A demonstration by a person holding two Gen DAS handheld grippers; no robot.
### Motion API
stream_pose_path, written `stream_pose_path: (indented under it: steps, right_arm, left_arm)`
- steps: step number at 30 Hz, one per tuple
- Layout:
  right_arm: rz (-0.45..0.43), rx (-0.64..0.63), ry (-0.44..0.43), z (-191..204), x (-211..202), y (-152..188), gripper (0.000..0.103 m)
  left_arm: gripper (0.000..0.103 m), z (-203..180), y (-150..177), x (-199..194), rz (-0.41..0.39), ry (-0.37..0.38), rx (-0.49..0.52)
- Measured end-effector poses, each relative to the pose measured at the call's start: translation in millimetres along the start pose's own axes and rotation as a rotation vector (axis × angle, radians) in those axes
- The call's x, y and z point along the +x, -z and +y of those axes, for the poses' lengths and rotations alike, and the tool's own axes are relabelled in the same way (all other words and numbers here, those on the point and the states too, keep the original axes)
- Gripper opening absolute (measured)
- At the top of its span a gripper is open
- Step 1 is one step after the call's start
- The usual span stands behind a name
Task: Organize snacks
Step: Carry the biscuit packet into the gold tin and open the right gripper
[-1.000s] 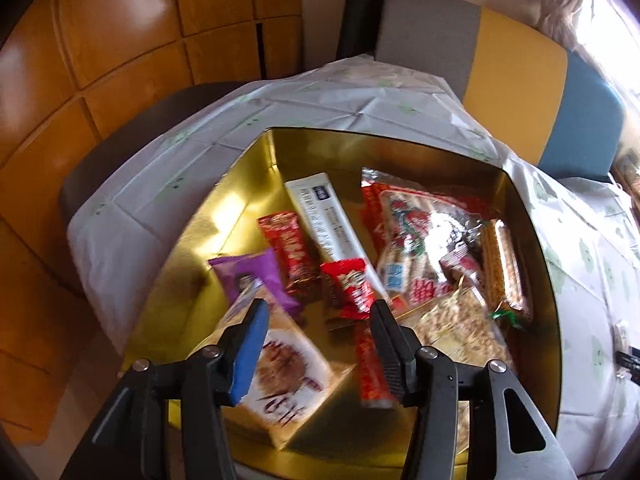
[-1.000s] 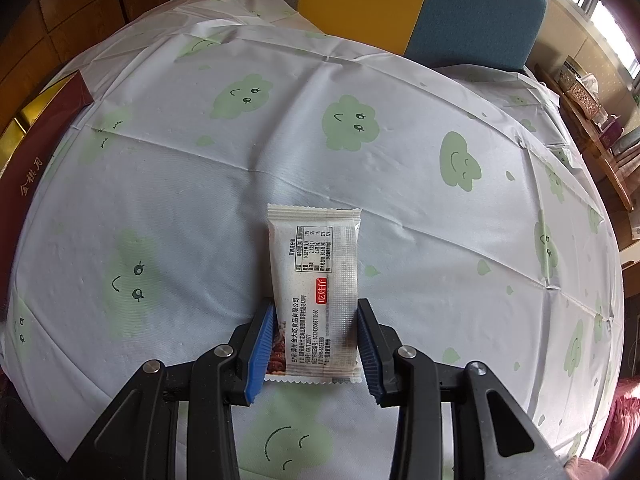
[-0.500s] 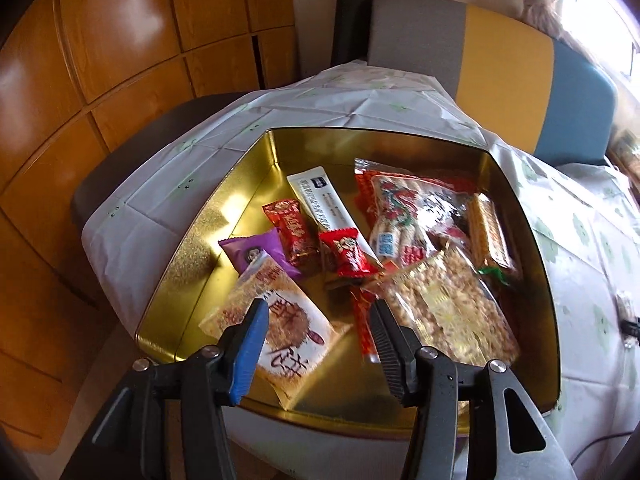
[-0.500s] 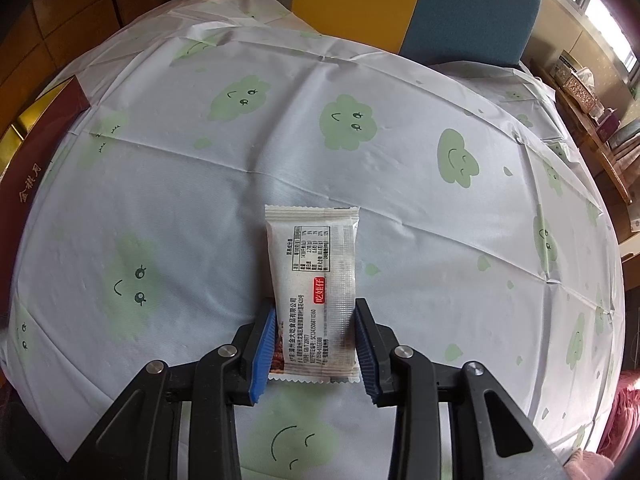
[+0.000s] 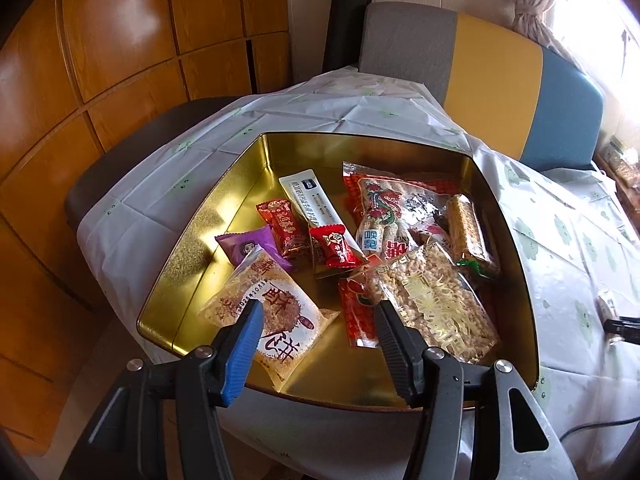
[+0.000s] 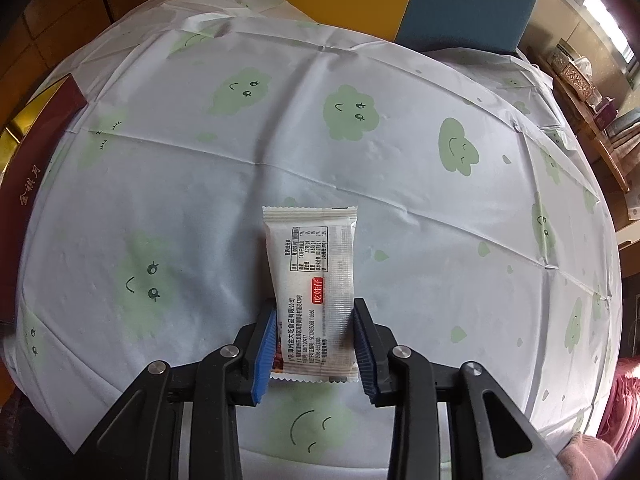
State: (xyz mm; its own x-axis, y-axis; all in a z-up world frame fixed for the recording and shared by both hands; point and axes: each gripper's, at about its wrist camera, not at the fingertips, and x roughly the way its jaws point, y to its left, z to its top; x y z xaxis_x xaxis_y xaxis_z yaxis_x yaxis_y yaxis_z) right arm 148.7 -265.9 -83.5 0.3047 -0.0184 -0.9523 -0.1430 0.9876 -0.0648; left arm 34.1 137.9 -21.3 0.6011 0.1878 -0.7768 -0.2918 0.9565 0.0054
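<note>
A gold tin box (image 5: pixel 192 256) on the table holds several snack packs: a round-cake pack (image 5: pixel 276 316), a puffed-rice pack (image 5: pixel 436 304), red candies (image 5: pixel 334 246), a purple pack (image 5: pixel 248 244) and a white stick pack (image 5: pixel 316 204). My left gripper (image 5: pixel 318 322) is open and empty, above the box's near edge. My right gripper (image 6: pixel 314 330) is shut on a white snack packet (image 6: pixel 314 276), printed side up, above the tablecloth (image 6: pixel 360 184). The box's dark red side (image 6: pixel 36 148) shows at the far left in the right wrist view.
The white cloth with green smiling clouds covers the round table. A chair with grey, yellow and blue back (image 5: pixel 500 80) stands behind the table. Wood-panelled wall (image 5: pixel 120 60) is to the left. A shelf with boxes (image 6: pixel 580 80) is at the far right.
My left gripper has pulled back and up from the box, so the whole box now shows. My right gripper with the white packet has barely moved.
</note>
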Motion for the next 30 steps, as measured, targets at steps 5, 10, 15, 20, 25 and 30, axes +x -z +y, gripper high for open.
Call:
stream_pose_path:
  steps: [5, 10, 15, 20, 25, 30]
  right_arm:
    - [-0.012, -0.022, -0.043, 21, -11, 2, 0.035]
    - [-0.064, -0.061, -0.126, 57, -32, 0, 0.035]
    - [-0.146, -0.145, -0.223, 105, -64, -6, 0.035]
    - [-0.211, -0.236, -0.341, 167, -94, -15, 0.035]
    - [-0.218, -0.325, -0.447, 230, -100, -29, 0.035]
    - [-0.192, -0.387, -0.463, 287, -86, -43, 0.035]
  left_arm:
    - [0.058, 4, 1, -1, -0.003, 0.003, -0.009]
    - [0.058, 7, 2, 0, -0.001, 0.005, -0.017]
    - [0.058, 12, 1, 2, 0.004, 0.0, -0.024]
    - [0.058, 20, 2, 4, 0.006, -0.01, -0.037]
    - [0.058, 30, 2, 5, 0.008, -0.029, -0.059]
    - [0.058, 40, 2, 8, 0.017, -0.042, -0.077]
